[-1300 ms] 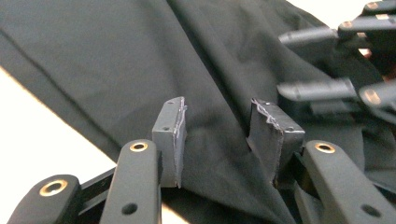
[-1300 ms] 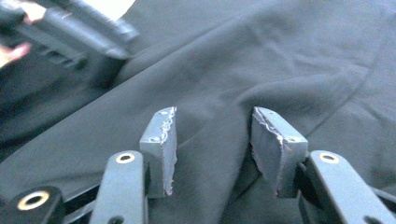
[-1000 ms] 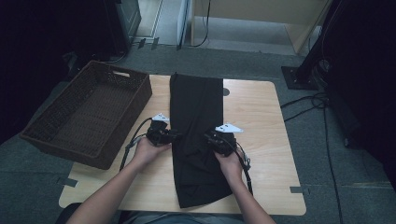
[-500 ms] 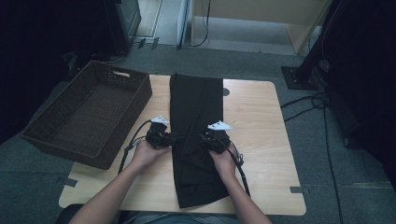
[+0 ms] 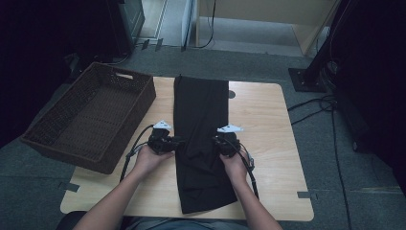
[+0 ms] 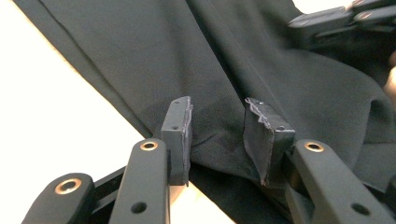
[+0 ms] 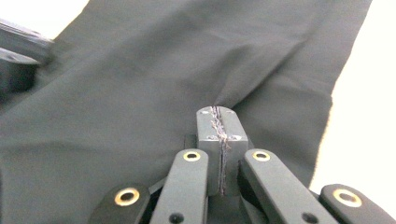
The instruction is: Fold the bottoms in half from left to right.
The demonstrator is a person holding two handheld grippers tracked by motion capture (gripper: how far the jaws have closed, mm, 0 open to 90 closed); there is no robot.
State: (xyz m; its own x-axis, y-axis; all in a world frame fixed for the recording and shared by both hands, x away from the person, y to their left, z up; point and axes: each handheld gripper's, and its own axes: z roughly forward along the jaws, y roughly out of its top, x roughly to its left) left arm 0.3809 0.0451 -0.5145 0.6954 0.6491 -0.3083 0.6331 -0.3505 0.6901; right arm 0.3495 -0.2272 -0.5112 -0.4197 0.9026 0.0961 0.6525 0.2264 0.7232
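Since the earlier frame both hands moved inward: right gripper (image 7: 219, 140) pinches the black garment (image 5: 201, 124) (probably a fold), left gripper (image 6: 219, 135) half-apart, just closing, astride its edge; the long axis runs away.

A brown wicker basket (image 5: 91, 120) sits left of the jaws, overhanging the wooden table (image 5: 268, 124). Black cables (image 5: 330, 110) run over the grey floor, far right of the jaws, by a dark stand base (image 5: 306, 79).

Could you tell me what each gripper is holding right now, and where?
The right gripper pinches a fold of the black trousers near their right edge; the left gripper is open astride the left edge.
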